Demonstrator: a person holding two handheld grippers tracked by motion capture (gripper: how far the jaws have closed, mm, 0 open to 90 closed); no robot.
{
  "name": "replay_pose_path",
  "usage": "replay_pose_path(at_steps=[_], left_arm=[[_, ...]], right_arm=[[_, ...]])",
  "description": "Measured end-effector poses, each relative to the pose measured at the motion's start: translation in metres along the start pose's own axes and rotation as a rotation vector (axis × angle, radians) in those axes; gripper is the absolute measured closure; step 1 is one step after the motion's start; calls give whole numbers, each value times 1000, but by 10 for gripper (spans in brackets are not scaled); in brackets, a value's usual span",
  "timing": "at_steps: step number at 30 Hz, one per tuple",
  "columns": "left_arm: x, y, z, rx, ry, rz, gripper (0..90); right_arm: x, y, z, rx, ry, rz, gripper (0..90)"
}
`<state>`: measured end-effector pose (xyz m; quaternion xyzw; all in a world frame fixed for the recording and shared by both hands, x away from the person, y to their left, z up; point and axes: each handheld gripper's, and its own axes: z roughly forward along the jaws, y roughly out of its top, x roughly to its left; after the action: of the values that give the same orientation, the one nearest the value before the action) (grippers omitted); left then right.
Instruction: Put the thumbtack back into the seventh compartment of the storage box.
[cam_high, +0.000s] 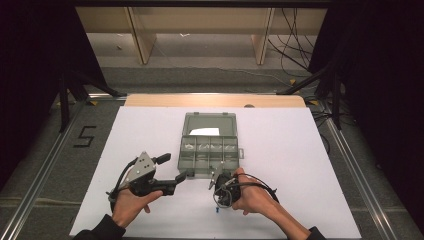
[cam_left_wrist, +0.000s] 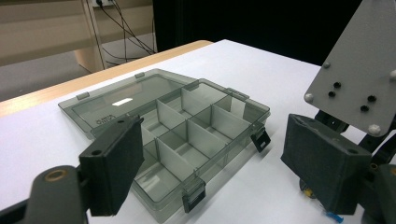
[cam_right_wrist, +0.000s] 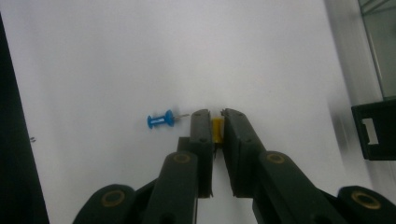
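An open grey see-through compartment box (cam_high: 207, 150) lies mid-table with its lid (cam_high: 209, 125) folded back; its compartments (cam_left_wrist: 187, 135) look empty. My left gripper (cam_high: 172, 167) is open at the box's near left corner, and its jaws (cam_left_wrist: 217, 163) frame the box without touching it. Just in front of the box, my right gripper (cam_high: 221, 200) points down at the table. It (cam_right_wrist: 215, 116) is shut on a small yellow piece (cam_right_wrist: 216, 129) at the tabletop. A blue pushpin (cam_right_wrist: 160, 121) lies loose right beside the jaws (cam_high: 218, 210).
White sheet (cam_high: 300, 165) covers the table, with a wooden strip (cam_high: 215, 100) along the far edge. The box's black latch (cam_right_wrist: 373, 133) sits close to my right gripper. The right gripper's grey plate (cam_left_wrist: 359, 88) stands near my left gripper.
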<state>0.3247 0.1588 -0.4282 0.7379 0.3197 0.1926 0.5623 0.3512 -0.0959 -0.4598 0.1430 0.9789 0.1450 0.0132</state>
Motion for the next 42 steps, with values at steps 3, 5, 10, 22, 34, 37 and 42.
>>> replay_pose_path(at_steps=[3, 5, 10, 22, 34, 37, 42], left_arm=[[0, 0, 0, -1, 0, 0, 197], [1, 0, 0, -1, -2, 13, 197], [1, 0, 0, -3, -1, 11, 198], [0, 1, 0, -7, -5, 12, 197], [1, 0, 0, -6, -1, 10, 196], [1, 0, 0, -7, -2, 11, 195], [1, 0, 0, -7, 0, 11, 195]], right_arm=[[1, 1, 0, 2, -2, -12, 832], [1, 0, 0, 4, -1, -13, 832], [-1, 1, -1, -1, 2, -5, 832], [-12, 3, -23, -77, -39, -15, 832], [-28, 7, -47, -194, -90, -7, 832], [-31, 8, -48, -199, -94, -7, 832], [-37, 8, -53, -221, -105, 4, 832]])
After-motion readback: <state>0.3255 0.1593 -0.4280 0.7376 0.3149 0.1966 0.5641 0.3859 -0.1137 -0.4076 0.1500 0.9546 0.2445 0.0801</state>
